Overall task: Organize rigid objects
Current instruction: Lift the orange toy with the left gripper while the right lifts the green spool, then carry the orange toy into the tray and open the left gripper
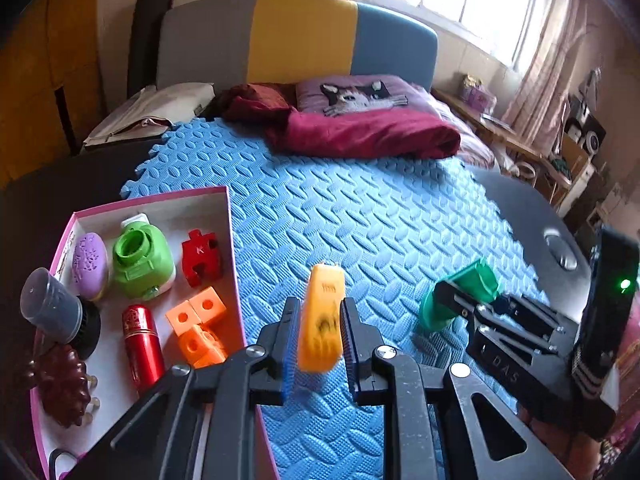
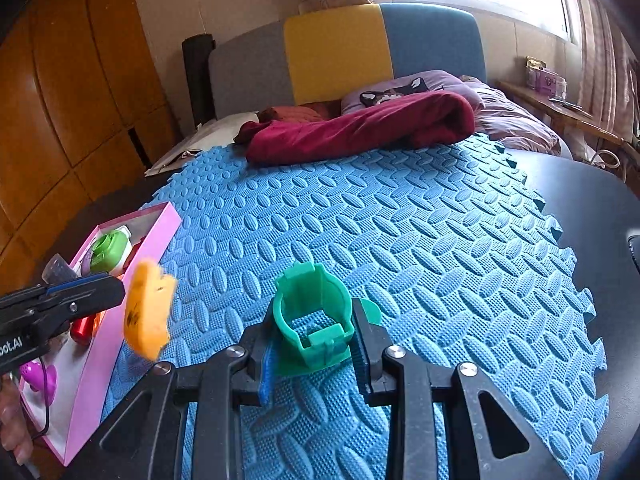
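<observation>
— At the bottom centre of the left wrist view, what has the left gripper [image 1: 319, 334] got?

— An orange piece [image 1: 321, 316], flat and rounded, clamped upright between the two pads and lifted clear of the blue foam mat [image 1: 360, 216]. It looks blurred in both views. In the right wrist view it shows at the left edge, just beside the pink wall of the box [image 2: 120, 320].

— And the right gripper [image 2: 313, 334]?

— Lower centre of its own view. Its jaws are closed against a green plastic holder [image 2: 310, 312], an open ring with a flat base. I cannot tell whether the base touches the mat. In the left wrist view that holder sits at the lower right.

— What lies in the box?

— At the lower left of the left wrist view, the pink-rimmed box [image 1: 152, 200] holds a purple oval [image 1: 90, 260], a green round toy [image 1: 140, 260], a red puzzle block [image 1: 199, 256], orange cubes [image 1: 200, 324] joined together, a red cylinder [image 1: 142, 344], a grey capped brush [image 1: 56, 312] and a dark brown spiky piece [image 1: 64, 384].

— Where does the box stand?

— At the mat's left edge.
</observation>
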Demonstrator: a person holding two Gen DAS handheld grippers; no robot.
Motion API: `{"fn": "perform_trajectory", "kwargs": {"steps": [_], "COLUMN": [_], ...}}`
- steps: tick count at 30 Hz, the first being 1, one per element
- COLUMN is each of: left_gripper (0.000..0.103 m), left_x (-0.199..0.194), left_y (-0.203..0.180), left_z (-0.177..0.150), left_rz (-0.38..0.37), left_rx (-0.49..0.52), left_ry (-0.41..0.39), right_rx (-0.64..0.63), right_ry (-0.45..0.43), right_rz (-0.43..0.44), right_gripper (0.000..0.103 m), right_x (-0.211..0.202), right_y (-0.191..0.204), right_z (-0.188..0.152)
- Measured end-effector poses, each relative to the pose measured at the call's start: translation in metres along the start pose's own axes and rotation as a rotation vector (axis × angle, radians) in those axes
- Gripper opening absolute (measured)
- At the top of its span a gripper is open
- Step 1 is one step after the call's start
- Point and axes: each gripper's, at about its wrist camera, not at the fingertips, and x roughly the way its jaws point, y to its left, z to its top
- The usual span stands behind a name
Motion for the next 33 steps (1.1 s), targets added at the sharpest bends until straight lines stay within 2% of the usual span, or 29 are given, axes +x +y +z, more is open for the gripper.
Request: {"fn": "perform_trajectory", "kwargs": {"steps": [2, 4, 6, 7, 8, 11, 13, 14, 15, 19, 27, 33], "left_gripper": [0.021, 0.028, 0.070, 0.076, 0.077, 0.076, 0.059, 0.038, 0.027, 0.027, 0.027, 0.027], "left_x": [0.009, 0.017, 0.022, 0.023, 0.025, 0.036, 0.044, 0.049, 0.054, 0.047, 0.002, -0.023], "left_y": [-0.004, -0.009, -0.011, -0.012, -0.012, -0.017, -0.018, -0.018, -0.017, -0.016, -0.009, -0.002], "left_z": [-0.003, -0.004, -0.003, -0.002, -0.001, 0.002, 0.003, 0.003, 0.002, 0.000, -0.005, -0.012], "left_rz": [0.020, 0.042, 0.081, 0.092, 0.098, 0.116, 0.105, 0.095, 0.092, 0.067, 0.023, 0.010], "left_rx": [0.025, 0.052, 0.062, 0.063, 0.064, 0.100, 0.107, 0.109, 0.105, 0.088, 0.083, 0.083], "left_ry": [0.033, 0.057, 0.048, 0.036, 0.024, 0.038, 0.064, 0.086, 0.107, 0.087, 0.017, 0.010], "right_rx": [-0.002, 0.001, 0.009, 0.011, 0.013, 0.016, 0.022, 0.026, 0.030, 0.046, 0.028, 0.021], "right_ry": [0.000, 0.000, 0.002, 0.005, 0.010, 0.017, 0.016, 0.016, 0.017, 0.016, 0.022, 0.023], "right_rz": [-0.002, 0.002, 0.010, 0.012, 0.015, 0.020, 0.023, 0.023, 0.023, 0.029, 0.011, 0.003], "right_gripper": [0.031, 0.031, 0.031, 0.031, 0.031, 0.032, 0.032, 0.032, 0.032, 0.032, 0.032, 0.032], "right_x": [0.000, 0.000, 0.000, 0.001, 0.002, 0.004, 0.004, 0.004, 0.004, 0.004, 0.005, 0.005], "right_y": [0.000, 0.000, 0.000, -0.001, -0.002, -0.002, -0.002, -0.003, -0.005, -0.008, -0.004, -0.003], "right_z": [0.000, 0.000, 0.000, 0.000, 0.000, -0.001, -0.001, -0.001, -0.002, -0.002, -0.002, -0.002]}}
